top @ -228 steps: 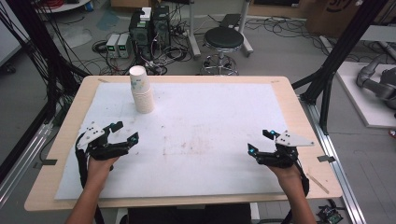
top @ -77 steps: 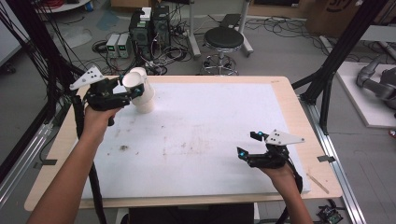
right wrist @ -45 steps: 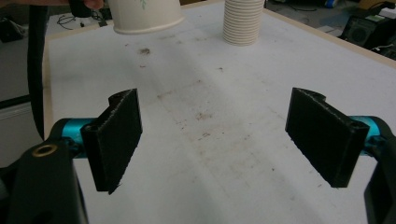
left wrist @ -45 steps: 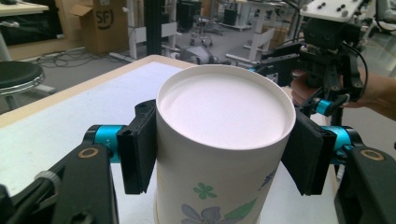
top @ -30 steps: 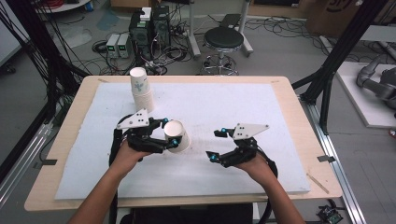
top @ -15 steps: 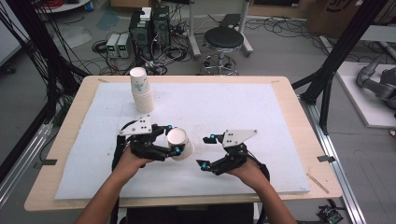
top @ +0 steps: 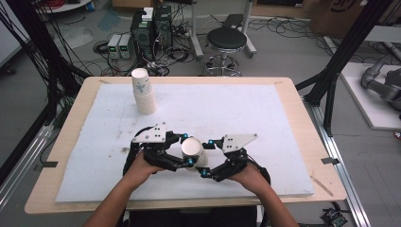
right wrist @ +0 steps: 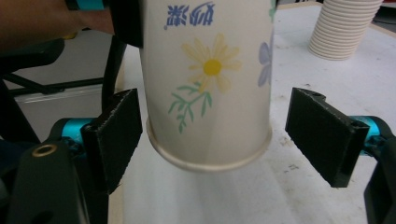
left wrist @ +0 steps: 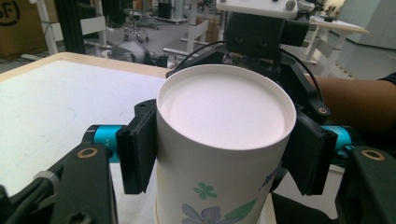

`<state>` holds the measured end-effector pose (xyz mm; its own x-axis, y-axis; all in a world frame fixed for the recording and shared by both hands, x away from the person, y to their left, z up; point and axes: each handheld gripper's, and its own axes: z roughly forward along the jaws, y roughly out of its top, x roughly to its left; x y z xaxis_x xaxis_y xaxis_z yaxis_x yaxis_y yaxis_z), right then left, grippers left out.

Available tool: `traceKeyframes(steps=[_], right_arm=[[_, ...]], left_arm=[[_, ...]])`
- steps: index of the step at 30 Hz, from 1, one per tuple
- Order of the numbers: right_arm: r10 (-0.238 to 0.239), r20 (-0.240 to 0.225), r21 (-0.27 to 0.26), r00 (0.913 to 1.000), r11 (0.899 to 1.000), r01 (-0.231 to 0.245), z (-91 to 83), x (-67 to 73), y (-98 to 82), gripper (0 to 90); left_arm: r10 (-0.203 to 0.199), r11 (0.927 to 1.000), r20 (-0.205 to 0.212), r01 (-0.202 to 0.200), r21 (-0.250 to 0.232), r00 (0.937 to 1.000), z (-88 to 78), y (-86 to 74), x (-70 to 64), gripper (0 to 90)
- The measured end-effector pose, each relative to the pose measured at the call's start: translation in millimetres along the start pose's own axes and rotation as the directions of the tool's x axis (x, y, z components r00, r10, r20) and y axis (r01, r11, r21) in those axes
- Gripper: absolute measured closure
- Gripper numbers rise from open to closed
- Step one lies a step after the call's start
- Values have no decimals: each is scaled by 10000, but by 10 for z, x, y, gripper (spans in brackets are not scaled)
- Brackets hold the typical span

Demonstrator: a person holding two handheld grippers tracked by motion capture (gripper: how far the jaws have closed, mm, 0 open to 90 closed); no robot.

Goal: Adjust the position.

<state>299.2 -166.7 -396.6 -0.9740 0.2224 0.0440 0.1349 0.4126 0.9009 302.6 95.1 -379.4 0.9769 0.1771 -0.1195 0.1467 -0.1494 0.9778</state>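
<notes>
Hands come in from the near edge of the tabletop (top: 283,118), each carrying a gripper, and meet over its near middle. Between them sits a flower-printed paper cup (top: 193,150), held above the white mat with its flat base turned up and toward the left hand and its rolled rim facing the right. The left gripper (top: 185,150) has its fingers (left wrist: 135,151) clamped on the cup's wall just below the base, one pad on each side. The right gripper (top: 207,158) stands with its fingers (right wrist: 322,133) wide apart, one on either side of the rim and clear of it. The cup's long axis runs roughly from one gripper to the other, so the right fingers lie straddling the open end; closing there would likely take the cup over from the left. Farther back, near the far left corner, a tall stack of cups (top: 143,92) stands upside down, well apart from both hands.
</notes>
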Motion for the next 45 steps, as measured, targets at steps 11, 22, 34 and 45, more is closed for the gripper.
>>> traceKeyframes(steps=[11,22,34,45], right_arm=[[-24,-508,-317,9987,9995,8,27,5,-4,285],[-202,-555,-81,9983,9998,198,-20,-20,7,376],[-662,-365,1503,9971,9861,710,-48,-47,133,386],[-1280,-634,3051,9897,9418,1414,24,-30,280,386]], left_arm=[[-119,9993,373,132,-360,9992,85,-2,-23,344],[-94,9998,-96,95,170,9999,3,53,-16,136],[170,9874,-255,-128,1576,9995,-103,148,-5,137],[479,9587,2,-461,2806,9989,-63,188,-19,139]])
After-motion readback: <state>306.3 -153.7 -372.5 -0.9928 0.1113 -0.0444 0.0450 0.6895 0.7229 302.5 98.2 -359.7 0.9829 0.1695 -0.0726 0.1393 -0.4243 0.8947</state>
